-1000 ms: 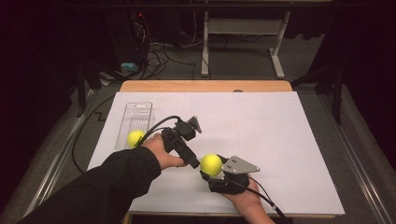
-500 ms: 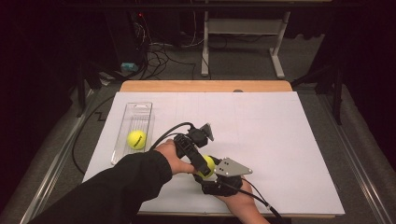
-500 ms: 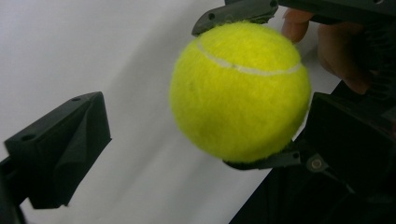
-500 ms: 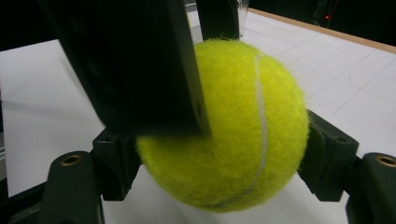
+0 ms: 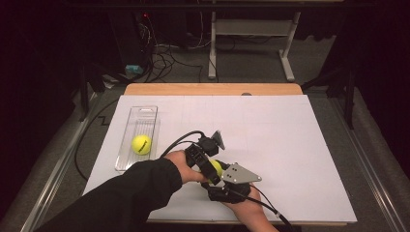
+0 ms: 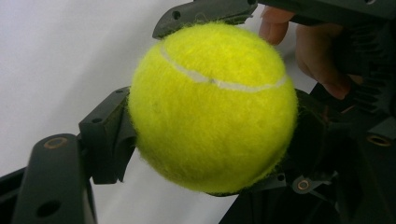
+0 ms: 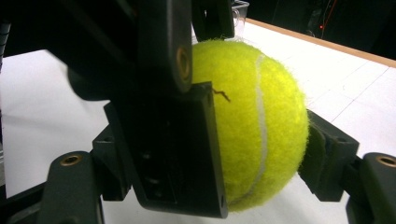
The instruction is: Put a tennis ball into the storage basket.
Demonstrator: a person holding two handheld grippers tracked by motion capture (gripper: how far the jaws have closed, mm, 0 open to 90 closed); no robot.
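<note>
Two grippers meet on one tennis ball near the counter's front edge.

The left gripper (image 5: 208, 169) and right gripper (image 5: 220, 181) come together just left of the middle of the white-covered counter (image 5: 290, 145), close to its front edge, with a tennis ball (image 5: 216, 167) between them. In the right gripper view its fingers (image 7: 329, 163) are clamped on the ball (image 7: 254, 121), one on each side. In the left gripper view the ball (image 6: 212, 107) sits between the fingers (image 6: 105, 135), which press on its sides. A second tennis ball (image 5: 141, 144) lies in a clear plastic tray (image 5: 142, 113) near the counter's left edge, well apart from the grippers.
</note>
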